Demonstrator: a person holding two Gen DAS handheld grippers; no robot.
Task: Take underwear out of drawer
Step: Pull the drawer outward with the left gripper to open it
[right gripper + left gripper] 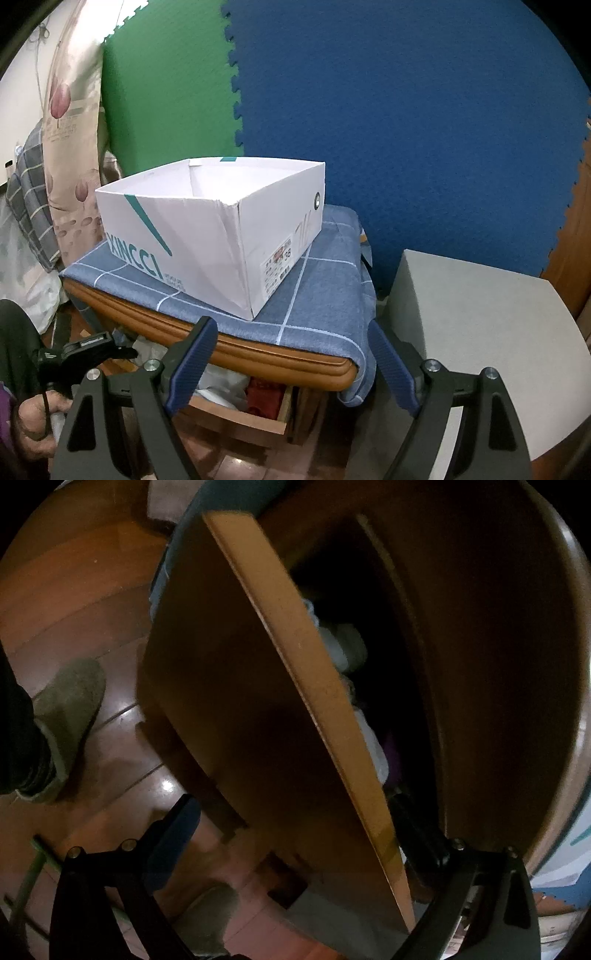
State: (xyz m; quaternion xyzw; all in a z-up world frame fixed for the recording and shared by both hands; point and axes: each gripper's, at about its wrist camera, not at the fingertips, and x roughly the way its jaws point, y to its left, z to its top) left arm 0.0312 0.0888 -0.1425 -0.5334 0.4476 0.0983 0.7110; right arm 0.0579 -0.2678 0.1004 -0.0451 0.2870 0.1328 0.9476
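In the left wrist view the wooden drawer front [295, 686] stands pulled out from the cabinet. Pale folded clothes [347, 646] lie in the dark drawer behind it. My left gripper [291, 808] is open, one finger [177, 834] outside the drawer front and the other [410, 823] inside, straddling its top edge. In the right wrist view my right gripper [288, 354] is open and empty above the open drawer [240, 421], which holds white and red cloth [258, 395]. The left gripper [85, 350] shows at lower left there.
A white shoe box [221, 236] sits on a blue checked cloth [306, 306] on the cabinet top. A grey block [480, 332] stands at right. Blue and green foam mats [406, 110] cover the wall. My slippered foot [70, 709] is on the wood floor.
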